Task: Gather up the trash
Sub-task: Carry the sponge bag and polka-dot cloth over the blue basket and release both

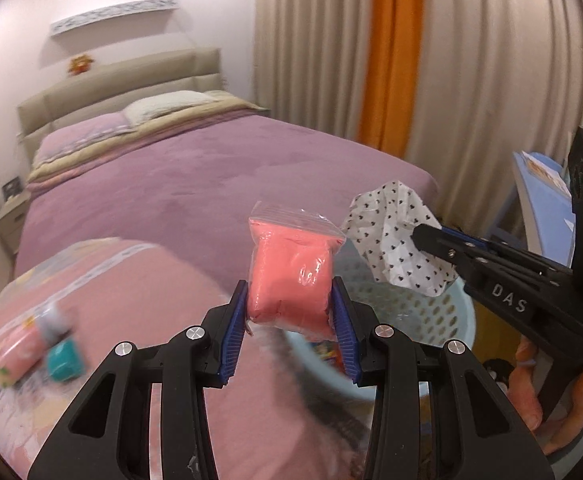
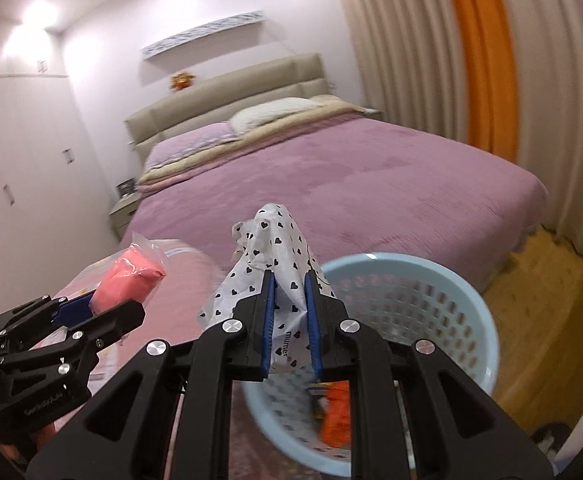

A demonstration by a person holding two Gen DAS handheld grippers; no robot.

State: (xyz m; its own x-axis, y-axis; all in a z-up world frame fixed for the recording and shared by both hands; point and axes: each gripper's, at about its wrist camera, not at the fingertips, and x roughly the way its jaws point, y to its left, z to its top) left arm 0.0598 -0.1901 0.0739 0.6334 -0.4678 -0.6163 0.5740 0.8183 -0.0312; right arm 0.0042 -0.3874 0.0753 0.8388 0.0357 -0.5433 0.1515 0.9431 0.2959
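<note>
**Both grippers loaded, held at the basket**

We record the left gripper (image 1: 289,312) with its jaws closed partway on a clear zip bag of pink putty (image 1: 291,280); the blue pads press the bag's lower half from both sides, and the sealed top stands up free above the fingertips; the bag is held upright, clear of any surface.

We record the right gripper (image 2: 289,300) with its jaws drawn in narrowly on a crumpled white wrapper printed with black hearts (image 2: 267,264); the wrapper bulges out above and to the left of the fingers, and some lettering shows between the pads.

In the left wrist view the two loads sit just beside each other, the wrapper (image 1: 395,240) to the right of the putty bag; we cannot tell whether they touch.

Below both grippers stands a light blue perforated basket (image 2: 443,276); the wrapper hangs over its near left rim; an orange item (image 2: 337,416) lies inside at the bottom, blurred.

To the left lies a pink blanket (image 1: 139,280) with a small teal object (image 1: 65,362) and a pink packet (image 1: 17,354) on it, both blurred; behind is a bed with a mauve cover (image 1: 211,176); beige and orange curtains (image 1: 395,52) hang to the right.
</note>
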